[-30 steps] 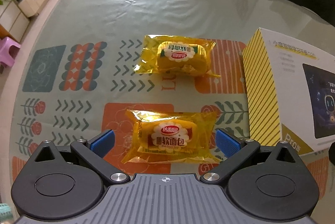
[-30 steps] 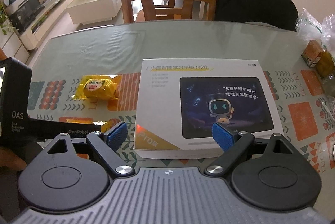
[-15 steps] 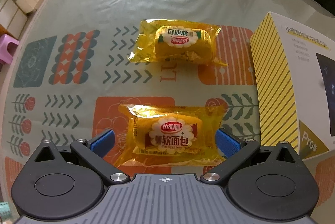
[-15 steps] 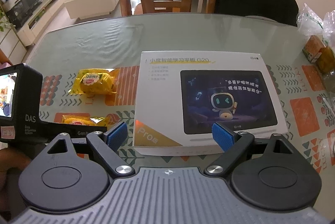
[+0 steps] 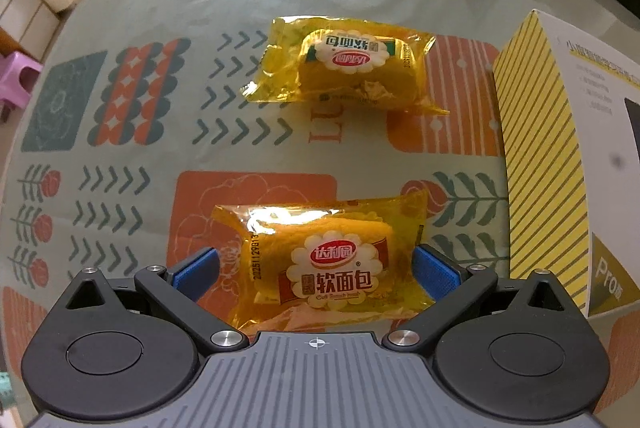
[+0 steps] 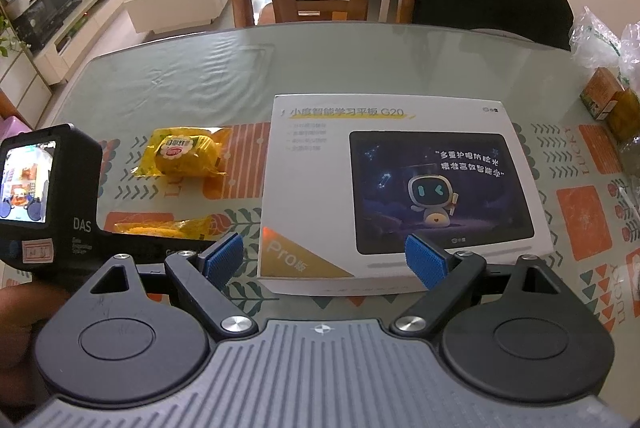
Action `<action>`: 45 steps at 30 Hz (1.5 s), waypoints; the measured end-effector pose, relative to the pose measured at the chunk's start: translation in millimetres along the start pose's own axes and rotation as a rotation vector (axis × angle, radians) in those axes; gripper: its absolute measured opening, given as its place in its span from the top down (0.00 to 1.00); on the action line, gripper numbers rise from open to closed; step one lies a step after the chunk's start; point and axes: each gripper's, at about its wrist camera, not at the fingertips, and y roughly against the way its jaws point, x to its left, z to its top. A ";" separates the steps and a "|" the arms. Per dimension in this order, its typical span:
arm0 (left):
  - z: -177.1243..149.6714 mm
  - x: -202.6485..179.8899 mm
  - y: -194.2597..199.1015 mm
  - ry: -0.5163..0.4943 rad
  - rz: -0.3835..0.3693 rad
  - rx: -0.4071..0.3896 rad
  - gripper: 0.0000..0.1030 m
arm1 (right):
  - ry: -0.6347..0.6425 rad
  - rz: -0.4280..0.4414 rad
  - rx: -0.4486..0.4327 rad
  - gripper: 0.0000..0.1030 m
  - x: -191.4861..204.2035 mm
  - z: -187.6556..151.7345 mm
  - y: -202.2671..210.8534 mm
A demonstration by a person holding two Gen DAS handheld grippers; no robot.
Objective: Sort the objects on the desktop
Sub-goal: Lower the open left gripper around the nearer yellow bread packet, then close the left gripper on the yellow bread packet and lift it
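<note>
Now the left gripper (image 5: 316,270), spread wide, straddles the near bread packet (image 5: 326,260); close gently on the loaf, probably not crinkly film, the white box (image 5: 560,155) standing at three o'clock.

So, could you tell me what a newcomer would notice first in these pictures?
Probably the yellow bread packet lying between the open left gripper's blue fingers. A second packet lies farther back on the patterned table, and a big white tablet box sits to their right, ahead of the open right gripper.

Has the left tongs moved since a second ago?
Yes. The left tongs has advanced toward the near yellow bread packet, which now sits between its open blue pads; the white tablet box looms closer too.
</note>
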 end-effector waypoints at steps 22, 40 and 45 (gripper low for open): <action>-10.7 -1.0 10.7 0.016 -0.052 -0.078 0.33 | 0.006 0.013 0.006 0.00 4.4 -1.0 -1.3; -10.7 3.7 56.7 0.004 -0.055 -0.165 0.39 | -0.001 0.040 -0.031 0.00 7.1 -9.8 19.7; -21.0 7.1 74.9 0.011 -0.042 -0.185 0.39 | -0.003 0.058 -0.052 0.00 6.7 -16.5 33.1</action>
